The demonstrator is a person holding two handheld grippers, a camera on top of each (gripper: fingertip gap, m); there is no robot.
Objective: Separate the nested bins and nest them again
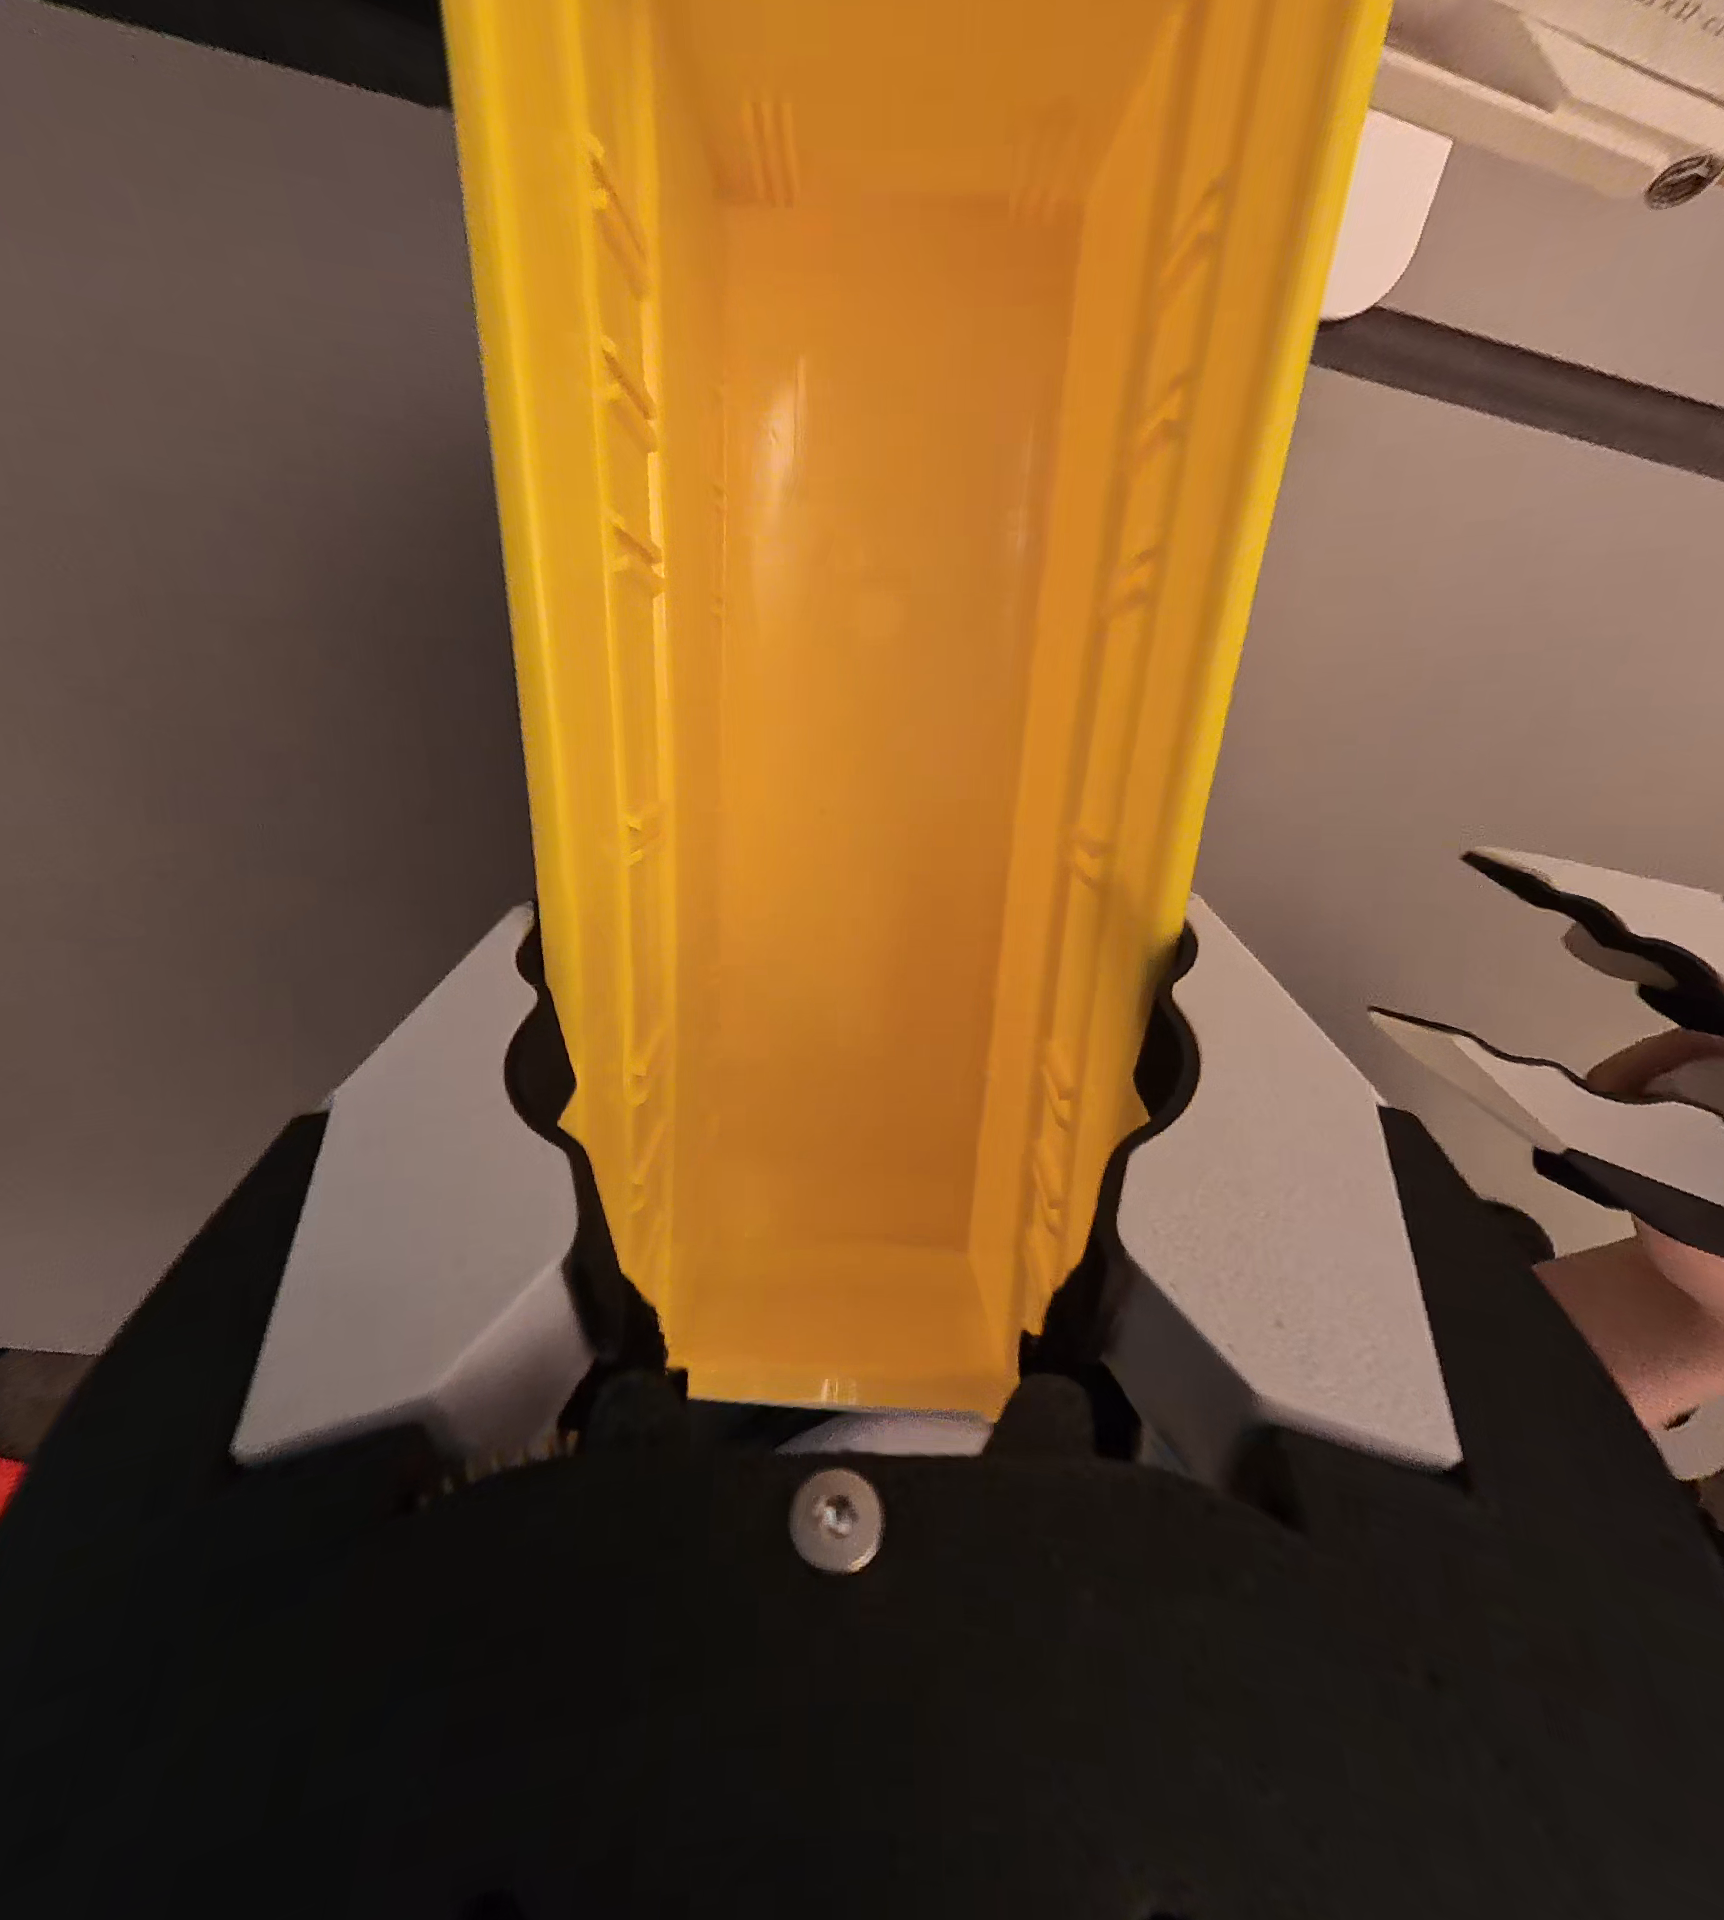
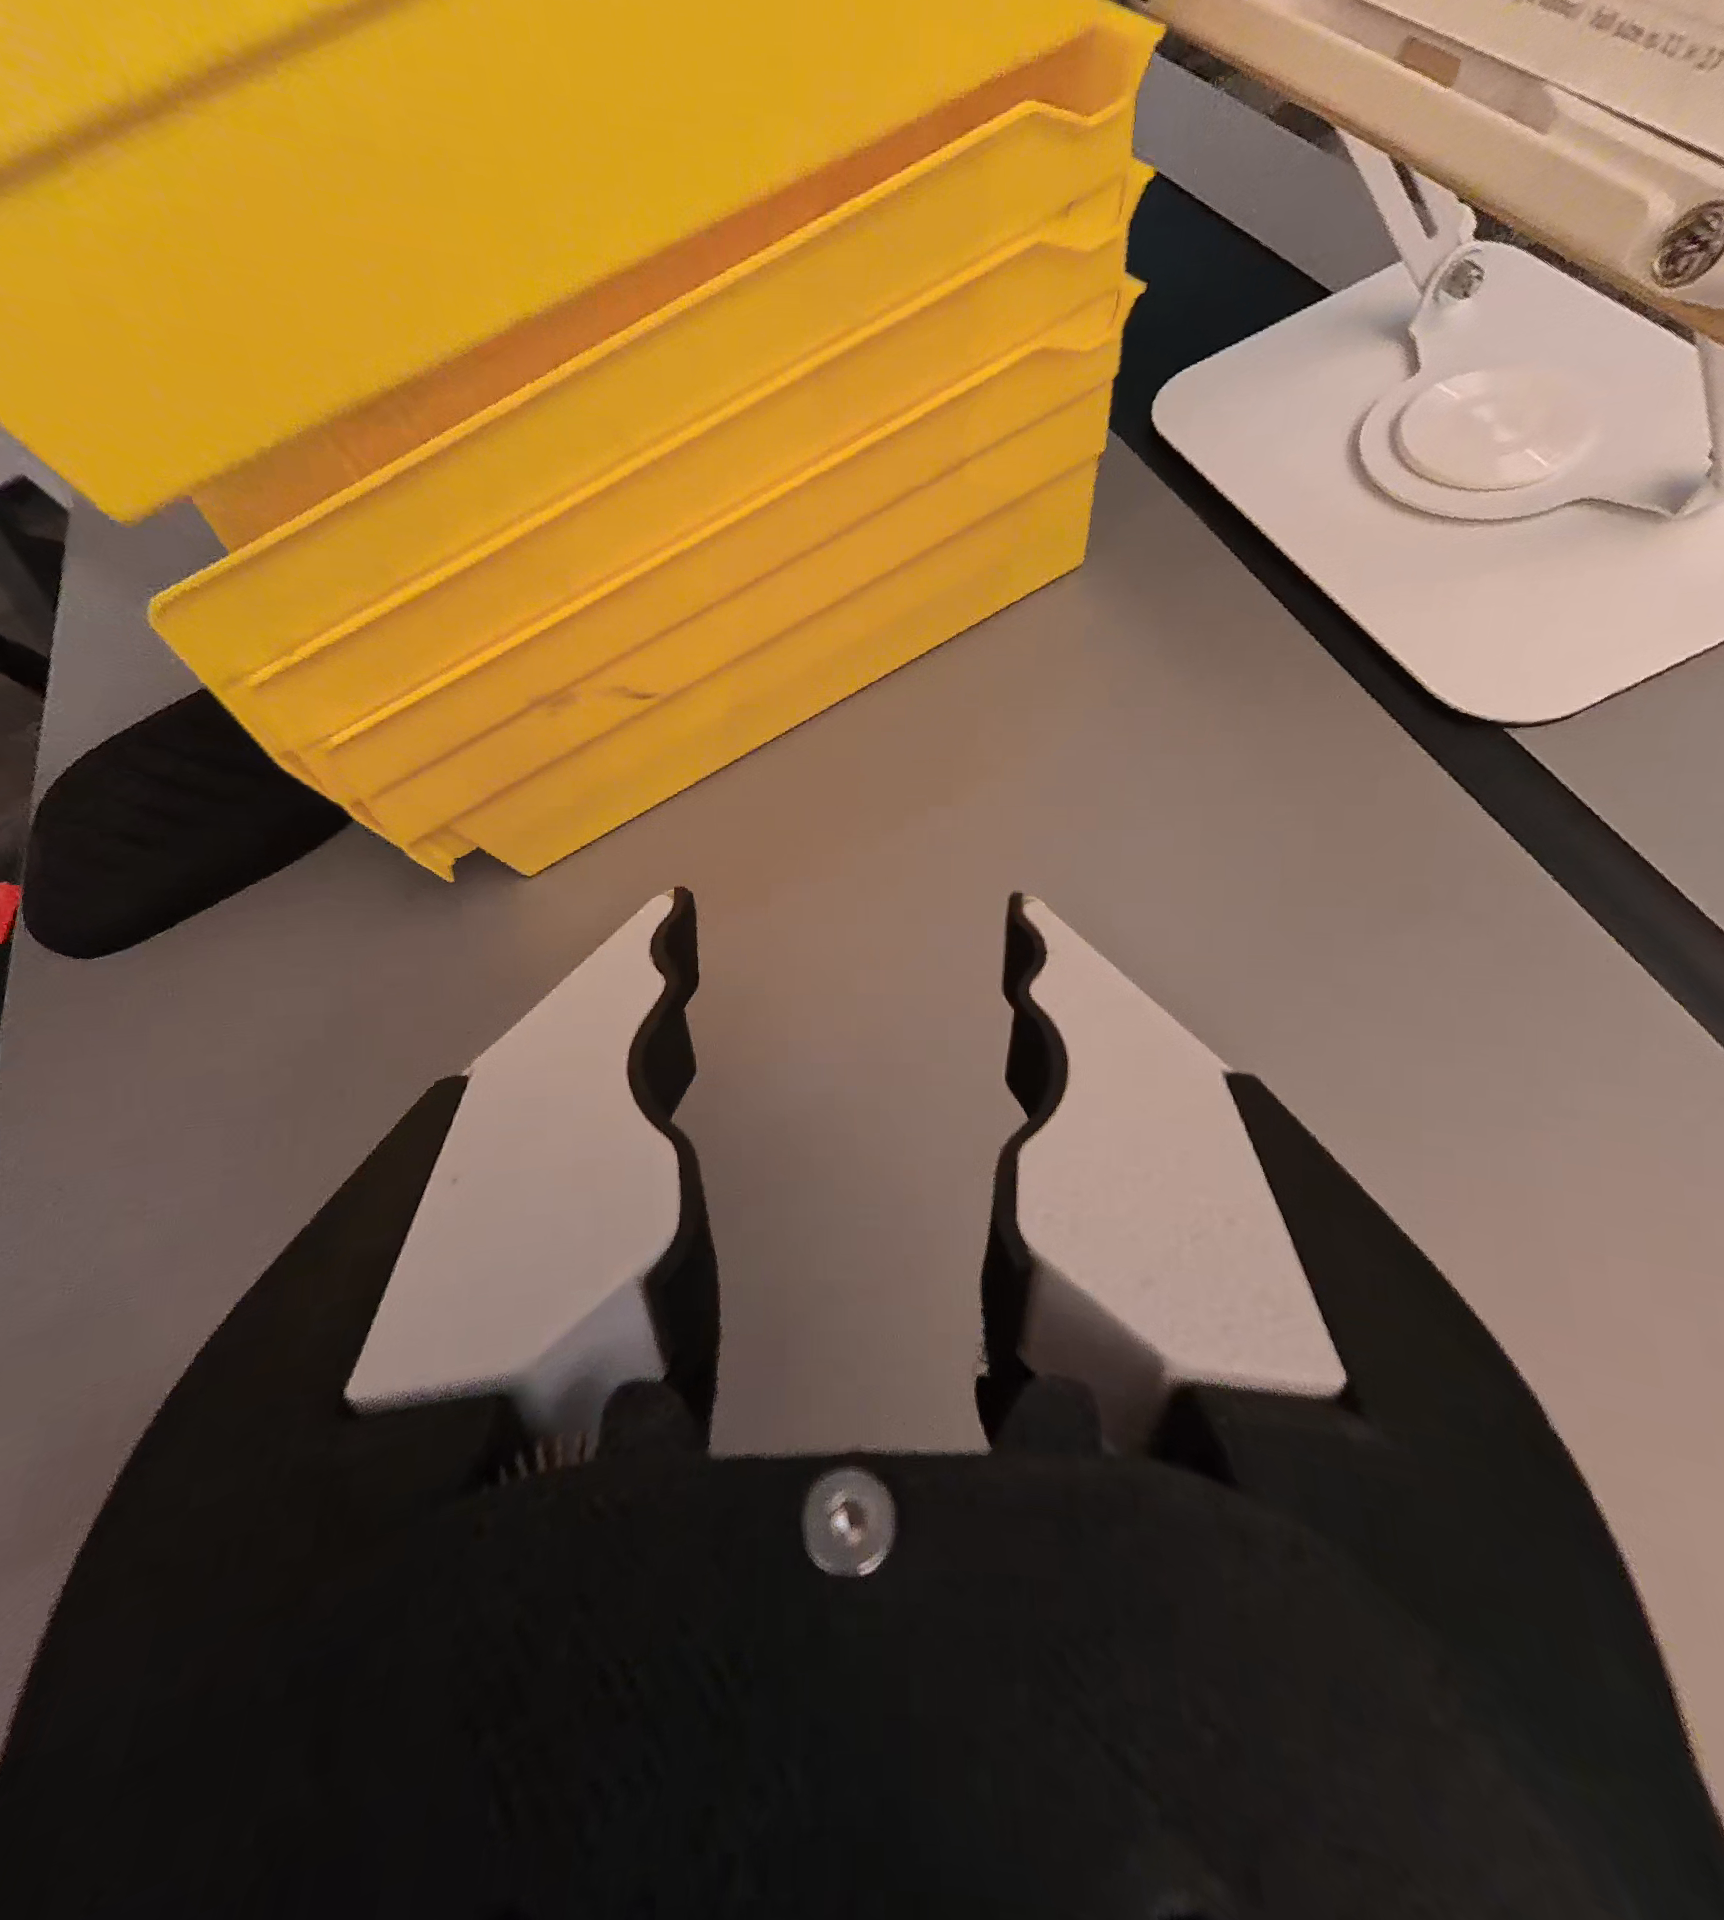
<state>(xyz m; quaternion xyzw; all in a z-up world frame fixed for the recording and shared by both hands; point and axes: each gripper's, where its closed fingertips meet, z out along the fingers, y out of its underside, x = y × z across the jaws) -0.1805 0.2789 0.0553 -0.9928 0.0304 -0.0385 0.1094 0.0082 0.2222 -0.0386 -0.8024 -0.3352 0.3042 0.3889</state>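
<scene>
Left gripper, wavy black pads pressed on both long sides of a glossy yellow plastic bin, raised above the stack of nested yellow bins on the matte grey table. Right gripper spread wide, bare, low over the table. White stand base beyond.
</scene>
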